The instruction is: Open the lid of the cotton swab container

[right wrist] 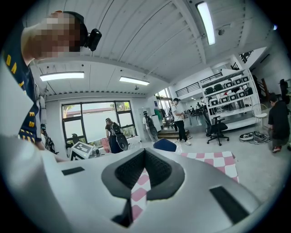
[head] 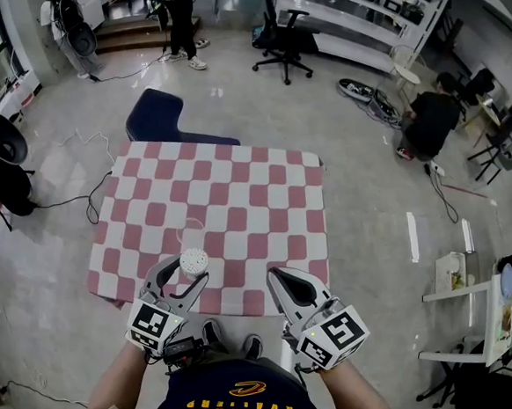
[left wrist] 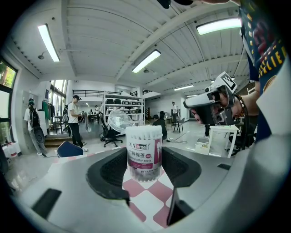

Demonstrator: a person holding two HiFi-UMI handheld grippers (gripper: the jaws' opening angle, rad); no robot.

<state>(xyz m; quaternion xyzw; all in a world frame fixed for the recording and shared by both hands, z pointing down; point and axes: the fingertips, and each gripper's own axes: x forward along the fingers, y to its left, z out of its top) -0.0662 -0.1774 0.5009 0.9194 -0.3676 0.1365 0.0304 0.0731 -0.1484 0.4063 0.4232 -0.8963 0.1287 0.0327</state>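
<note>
container: cotton swab container is seen upright at the near-left part of the checkered tablecloth; its base seems seated on the cloth, though this is not certain.
left gripper: left gripper is clamped on the container. In the left gripper view both pads are pressed against the sides of the labelled body, with the grip taken at mid-height and the top band left free.
right gripper: right gripper is closed with nothing between the jaws. Only cloth is seen through the slit in the right gripper view. It is held near the table's front edge, to the right of the container and apart from it.
lid: no lifted or hinged-back lid is seen. Swab heads are visible at the top, apparently through clear plastic. The lid is judged not yet opened, but its seam cannot be made out.
done: container is secured by one gripper.
left: everything at the lid. The closed gripper has to be brought to the container's top, the lid edge caught or pushed, and the lid lifted while the body is held.
progress: early; bracing only, as judged.
</note>
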